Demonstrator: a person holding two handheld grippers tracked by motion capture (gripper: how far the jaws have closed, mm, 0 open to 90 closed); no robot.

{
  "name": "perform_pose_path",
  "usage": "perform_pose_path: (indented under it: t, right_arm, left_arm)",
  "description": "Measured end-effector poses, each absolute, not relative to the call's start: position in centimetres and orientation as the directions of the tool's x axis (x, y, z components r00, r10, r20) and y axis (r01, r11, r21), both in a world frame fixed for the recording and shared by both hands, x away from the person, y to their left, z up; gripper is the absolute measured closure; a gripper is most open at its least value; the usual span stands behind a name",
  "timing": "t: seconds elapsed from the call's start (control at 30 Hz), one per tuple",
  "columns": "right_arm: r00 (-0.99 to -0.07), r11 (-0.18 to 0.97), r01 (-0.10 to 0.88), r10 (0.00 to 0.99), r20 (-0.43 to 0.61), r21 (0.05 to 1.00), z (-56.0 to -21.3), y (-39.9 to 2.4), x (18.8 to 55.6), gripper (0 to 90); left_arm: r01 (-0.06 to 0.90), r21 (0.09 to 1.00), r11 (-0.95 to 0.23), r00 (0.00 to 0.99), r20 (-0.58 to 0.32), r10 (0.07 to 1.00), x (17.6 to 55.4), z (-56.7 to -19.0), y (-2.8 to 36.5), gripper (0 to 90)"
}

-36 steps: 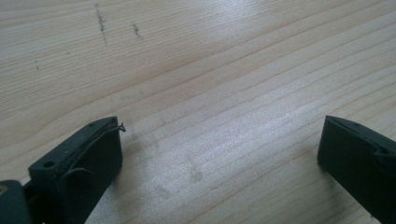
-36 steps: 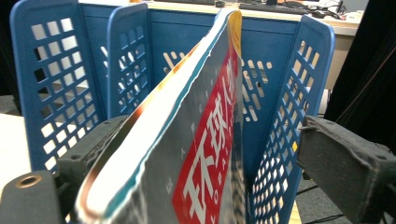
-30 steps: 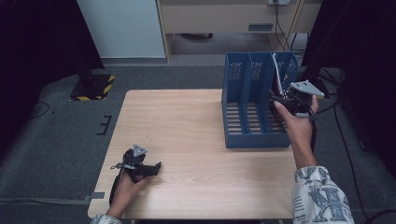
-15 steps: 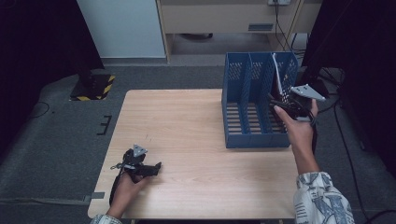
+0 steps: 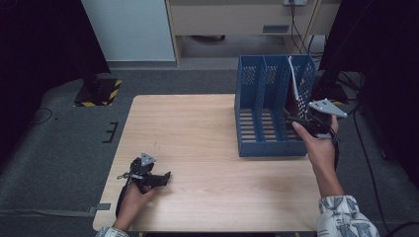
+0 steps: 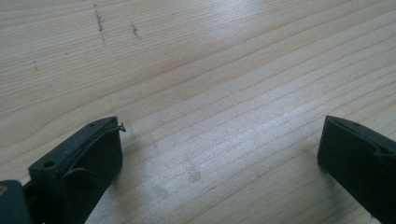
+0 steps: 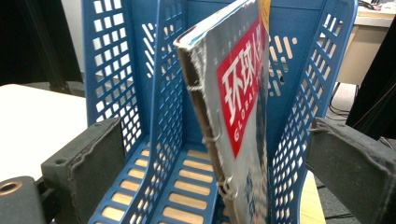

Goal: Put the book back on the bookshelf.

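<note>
My right gripper (image 7: 215, 154) faces the magazine (image 7: 238, 107), upright at frame centre between spread jaws, in the blue rack (image 7: 140, 79); left gripper (image 5: 148, 175), jaws also spread, idles lower left on the bench (image 5: 197, 123).

A blue perforated plastic file rack (image 5: 273, 114) stands on the right half of the pale wooden table (image 5: 197, 128), directly ahead of the right gripper's (image 7: 215, 154) spread jaws. A worn magazine with a red title block (image 7: 236, 102) stands upright in the rack's rightmost compartment, between those jaws and beyond their tips, leaning slightly. The left gripper (image 6: 219, 149) lies near the table's front left corner, well apart from the rack, bare tabletop between its parted jaws.
</note>
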State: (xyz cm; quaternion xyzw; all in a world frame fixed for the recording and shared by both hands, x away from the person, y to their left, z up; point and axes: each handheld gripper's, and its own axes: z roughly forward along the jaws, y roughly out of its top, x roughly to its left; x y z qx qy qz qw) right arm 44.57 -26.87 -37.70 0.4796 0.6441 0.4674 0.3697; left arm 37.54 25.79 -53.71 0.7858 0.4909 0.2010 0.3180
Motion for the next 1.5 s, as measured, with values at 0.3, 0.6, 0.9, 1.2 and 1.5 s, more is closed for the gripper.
perform_pose_path:
  t: [0.3, 0.6, 0.9, 1.2, 1.5]
  right_arm:
    - [-0.271, 0.113, 0.289, 0.962, -0.032, 0.951, -39.3, -27.0, 42.0, 5.2]
    - [-0.308, 0.099, 0.348, 0.951, 0.013, 0.932, -42.6, -26.1, 39.3, 5.9]
    - [-0.379, 0.123, 0.378, 0.925, 0.032, 0.918, -44.7, -23.5, 38.4, 6.1]
    - [-0.449, 0.148, 0.374, 0.892, 0.039, 0.915, -44.8, -21.2, 37.9, 6.2]
    - [-0.511, 0.18, 0.368, 0.859, 0.036, 0.912, -45.0, -19.3, 37.0, 6.5]
  left_arm:
    - [0.643, 0.697, -0.316, 0.438, 0.003, 0.899, 37.5, -53.7, 25.8, 0.0]
    - [0.643, 0.697, -0.316, 0.438, 0.004, 0.899, 37.5, -53.7, 25.7, 0.0]
    - [0.643, 0.697, -0.316, 0.438, 0.004, 0.899, 37.5, -53.7, 25.7, 0.0]
    - [0.643, 0.697, -0.317, 0.439, 0.004, 0.899, 37.5, -53.7, 25.7, 0.0]
    - [0.642, 0.697, -0.319, 0.441, 0.004, 0.898, 37.5, -53.7, 25.7, 0.0]
